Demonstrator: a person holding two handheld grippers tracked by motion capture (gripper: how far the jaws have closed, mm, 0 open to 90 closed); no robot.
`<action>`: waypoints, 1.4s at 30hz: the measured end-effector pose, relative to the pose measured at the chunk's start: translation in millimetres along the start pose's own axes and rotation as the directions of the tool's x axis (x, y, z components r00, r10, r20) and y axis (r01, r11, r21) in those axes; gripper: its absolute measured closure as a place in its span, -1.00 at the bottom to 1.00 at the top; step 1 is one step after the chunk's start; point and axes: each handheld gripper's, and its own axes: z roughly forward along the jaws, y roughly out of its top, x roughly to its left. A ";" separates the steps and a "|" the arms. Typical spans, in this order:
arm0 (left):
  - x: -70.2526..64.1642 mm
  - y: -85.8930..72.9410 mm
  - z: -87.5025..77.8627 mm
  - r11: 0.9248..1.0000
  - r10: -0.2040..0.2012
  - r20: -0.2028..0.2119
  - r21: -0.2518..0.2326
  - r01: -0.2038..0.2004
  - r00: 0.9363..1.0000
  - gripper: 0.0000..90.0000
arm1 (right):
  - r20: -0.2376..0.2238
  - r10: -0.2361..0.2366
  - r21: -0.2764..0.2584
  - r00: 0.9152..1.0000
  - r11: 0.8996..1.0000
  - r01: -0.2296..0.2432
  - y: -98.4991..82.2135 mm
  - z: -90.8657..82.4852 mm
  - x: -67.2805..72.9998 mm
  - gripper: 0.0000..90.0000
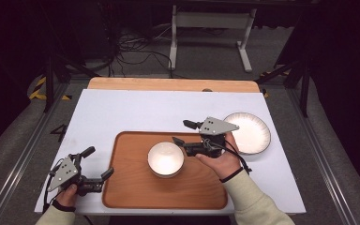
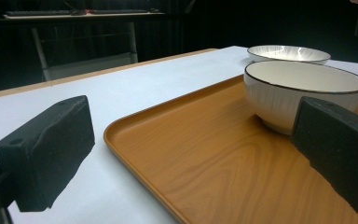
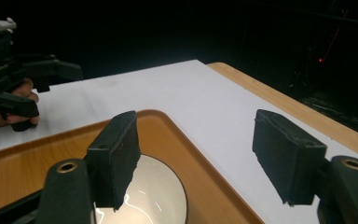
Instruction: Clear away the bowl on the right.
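Two grippers worked over a white-topped table [image 1: 136, 110] with a wooden strip along its far edge. Both stood with jaws spread wide and nothing between them. The right gripper [image 1: 183, 132] hung just beside the white bowl [image 1: 166, 159], above its right rim, its pads clear of it. The left gripper [image 1: 97, 162] sat low at the near left corner of the wooden tray [image 1: 131, 187], one jaw over the tray's edge, the other over the bare tabletop.

That bowl stood upright near the middle of the tray. A shallow white plate [image 1: 249, 132] lay on the tabletop just off the tray's far right corner, behind the right hand [image 1: 221, 161].

From the left gripper view, the bowl's ribbed wall and dark rim [image 2: 303, 84] showed in profile, with the plate [image 2: 286, 52] behind it. Looking down from the right gripper view, the bowl's glossy inside [image 3: 154, 196] showed under the left pad [image 3: 116, 156].

Beyond the table lay a grey floor with tangled cables [image 1: 136, 51] and a white stand's legs [image 1: 211, 21], the room around it dark.
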 end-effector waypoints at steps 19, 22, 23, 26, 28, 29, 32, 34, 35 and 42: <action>0.1 0.3 0.7 1.000 -0.004 0.000 0.006 0.004 1.000 -0.99 | -0.005 -0.033 -0.113 0.999 0.993 0.032 -5.8 -27.3 -5.7 -0.50; 0.5 0.5 0.9 1.000 -0.002 0.003 0.009 0.002 1.000 -0.99 | 0.010 -0.030 -0.125 0.999 0.992 0.031 -7.4 -35.5 -8.1 -0.50; 0.5 0.5 0.9 1.000 -0.003 0.003 0.010 0.002 1.000 -0.99 | 0.015 -0.029 -0.126 0.999 0.992 0.030 -8.1 -38.3 -8.8 -0.50; 0.5 0.5 1.0 1.000 -0.003 0.004 0.010 0.003 1.000 -0.99 | 0.021 -0.031 -0.130 0.999 0.991 0.034 -9.7 -43.9 -11.1 -0.52; 0.6 0.6 1.0 1.000 -0.003 0.004 0.011 0.003 1.000 -0.99 | 0.028 -0.036 -0.129 0.999 0.991 0.039 -11.9 -48.8 -12.8 -0.52; 0.5 0.6 1.0 1.000 -0.003 0.004 0.010 0.003 1.000 -0.99 | 0.031 -0.043 -0.129 0.999 0.991 0.046 -13.0 -50.9 -13.6 -0.52; 0.5 0.6 1.1 1.000 -0.002 0.003 0.011 0.002 1.000 -0.99 | 0.048 -0.034 -0.134 0.998 0.990 0.041 -16.6 -60.0 -16.4 -0.52; 0.5 0.6 1.1 1.000 -0.002 0.003 0.012 0.002 1.000 -0.99 | 0.058 -0.034 -0.140 0.998 0.989 0.042 -17.9 -64.7 -18.5 -0.52; 0.5 0.6 1.1 1.000 -0.001 0.003 0.012 0.001 1.000 -0.99 | 0.058 -0.034 -0.140 0.998 0.989 0.042 -17.9 -64.7 -18.5 -0.52; 0.5 0.7 1.3 1.000 -0.002 0.003 0.014 0.002 1.000 -0.99 | 0.094 -0.018 -0.153 0.995 0.988 0.032 -21.8 -80.7 -24.9 -0.53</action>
